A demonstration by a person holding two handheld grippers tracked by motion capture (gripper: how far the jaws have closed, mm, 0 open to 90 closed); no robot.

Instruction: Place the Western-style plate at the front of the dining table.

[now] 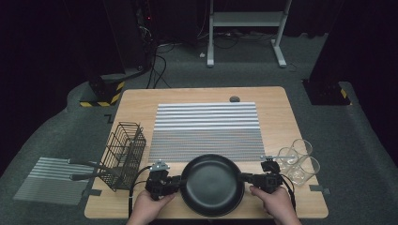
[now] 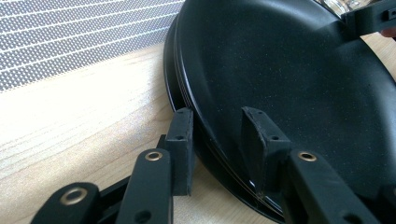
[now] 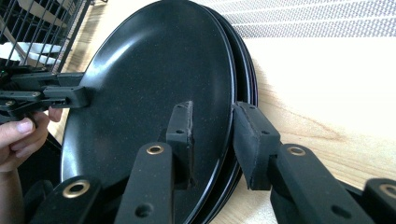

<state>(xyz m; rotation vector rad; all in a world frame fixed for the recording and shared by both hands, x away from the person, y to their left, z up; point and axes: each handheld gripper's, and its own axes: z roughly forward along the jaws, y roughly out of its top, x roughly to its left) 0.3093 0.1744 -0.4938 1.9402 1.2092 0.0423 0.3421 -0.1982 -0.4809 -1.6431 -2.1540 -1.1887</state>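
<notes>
A stack of black plates (image 1: 212, 185) sits at the near edge of the worktop (image 1: 141, 101), just in front of the striped mat (image 1: 206, 131). The left tongs (image 1: 176, 182) and right tongs (image 1: 246, 177) straddle opposite rims, 1 jaw above and 1 below, not visibly clamped. Gripping both sides would keep the stack level for lifting.
</notes>
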